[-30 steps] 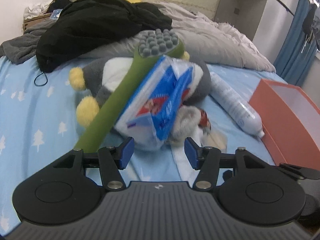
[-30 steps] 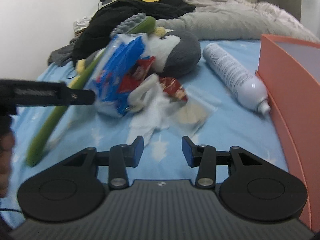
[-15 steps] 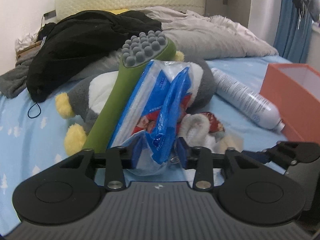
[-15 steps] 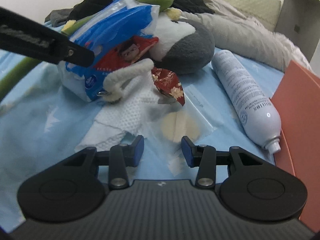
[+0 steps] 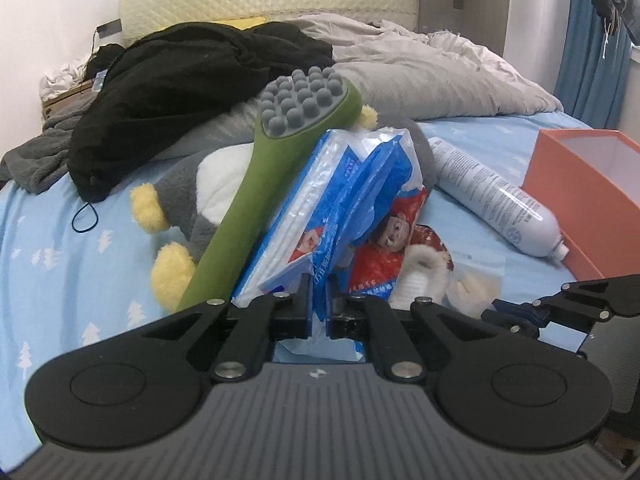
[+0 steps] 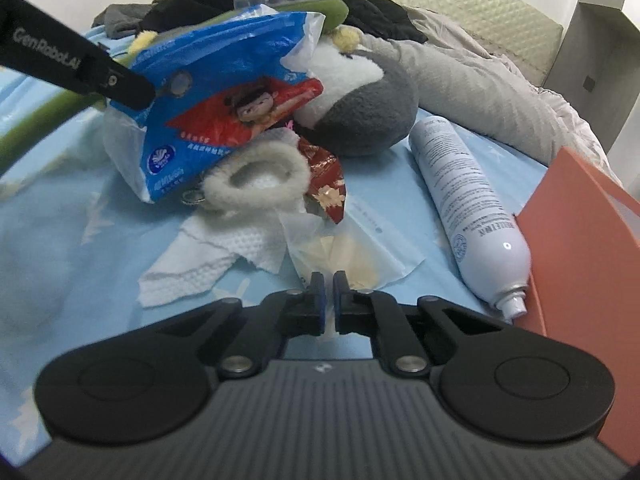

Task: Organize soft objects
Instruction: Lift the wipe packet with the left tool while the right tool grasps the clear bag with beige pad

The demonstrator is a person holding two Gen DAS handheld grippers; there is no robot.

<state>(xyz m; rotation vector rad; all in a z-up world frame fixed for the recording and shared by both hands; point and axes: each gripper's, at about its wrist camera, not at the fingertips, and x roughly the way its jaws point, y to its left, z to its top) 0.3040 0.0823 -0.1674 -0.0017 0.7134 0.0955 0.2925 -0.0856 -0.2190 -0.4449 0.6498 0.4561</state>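
My left gripper [image 5: 319, 306] is shut on the blue and white tissue pack [image 5: 352, 200], which leans on a grey and white penguin plush [image 5: 208, 184]. The pack also shows in the right wrist view [image 6: 224, 92], with the left gripper's finger [image 6: 72, 68] against it. My right gripper [image 6: 325, 302] is shut on the edge of a clear plastic bag [image 6: 348, 256] lying on the blue sheet. A fluffy white ring [image 6: 256, 180], a white paper towel [image 6: 208, 256] and a red wrapper [image 6: 326, 184] lie beside the bag.
A green massage brush [image 5: 272, 176] leans across the plush. A white spray bottle [image 6: 468, 208] lies next to an orange box [image 6: 580, 248] on the right. A black garment [image 5: 192, 80] and a grey duvet [image 5: 432, 76] lie behind.
Both grippers have moved forward and closed: the left one onto the tissue pack, the right one onto the clear plastic bag.
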